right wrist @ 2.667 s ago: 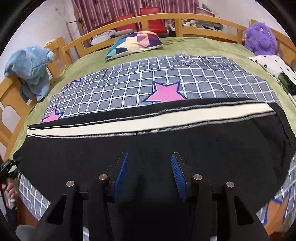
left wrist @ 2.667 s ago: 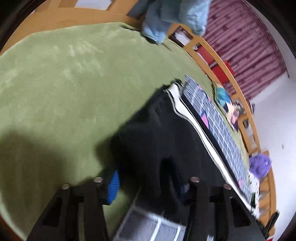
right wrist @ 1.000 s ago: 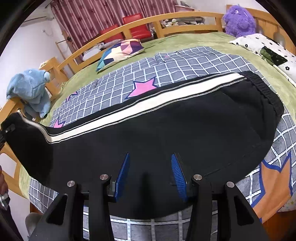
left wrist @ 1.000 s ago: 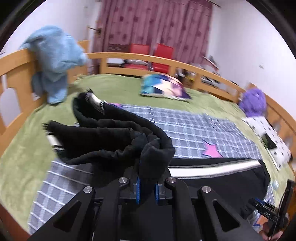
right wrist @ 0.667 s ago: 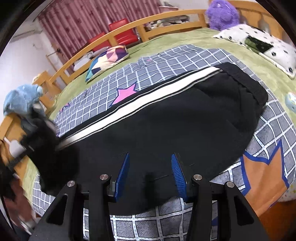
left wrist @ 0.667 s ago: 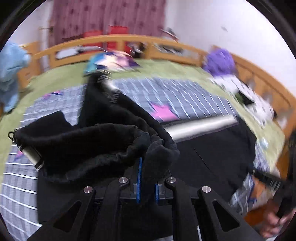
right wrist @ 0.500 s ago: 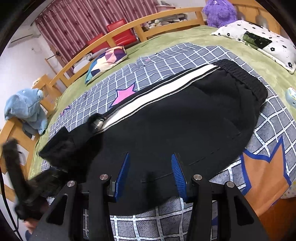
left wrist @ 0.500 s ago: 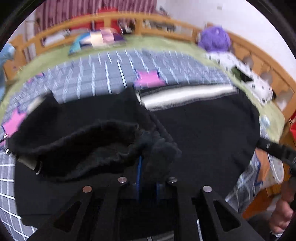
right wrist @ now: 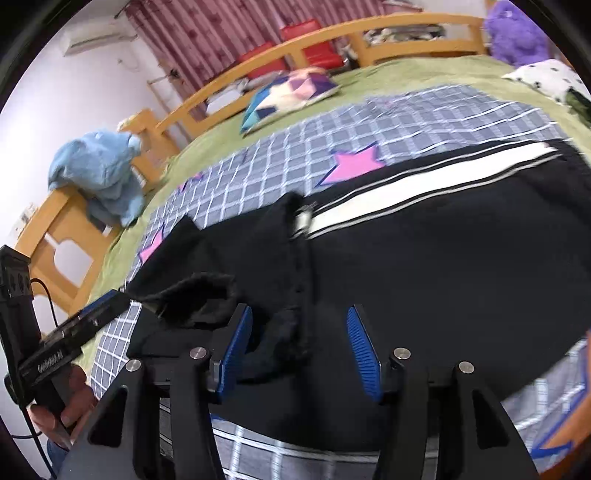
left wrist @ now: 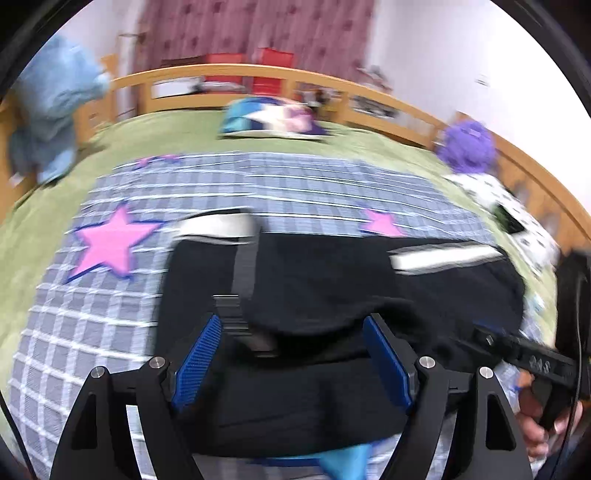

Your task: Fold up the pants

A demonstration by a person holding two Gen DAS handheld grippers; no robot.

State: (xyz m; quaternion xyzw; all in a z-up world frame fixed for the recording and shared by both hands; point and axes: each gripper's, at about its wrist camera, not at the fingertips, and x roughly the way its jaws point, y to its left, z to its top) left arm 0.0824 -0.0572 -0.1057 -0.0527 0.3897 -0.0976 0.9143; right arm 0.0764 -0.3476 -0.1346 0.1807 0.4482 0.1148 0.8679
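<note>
Pants [left wrist: 332, 280]: one black pair, folded, between two opening tongs.

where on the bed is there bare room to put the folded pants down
Free: the checked blanket between the pants and the patchwork pillow, and the green cover left of the blanket, below the blue plush. Crowded: the right edge, with the purple plush and spotted pillow.

Wooden-railed bed [right wrist: 258, 79], green cover [right wrist: 424, 75], checked star blanket [right wrist: 295, 158], colourful pillow [right wrist: 291, 94], purple plush [right wrist: 517, 35]
</note>
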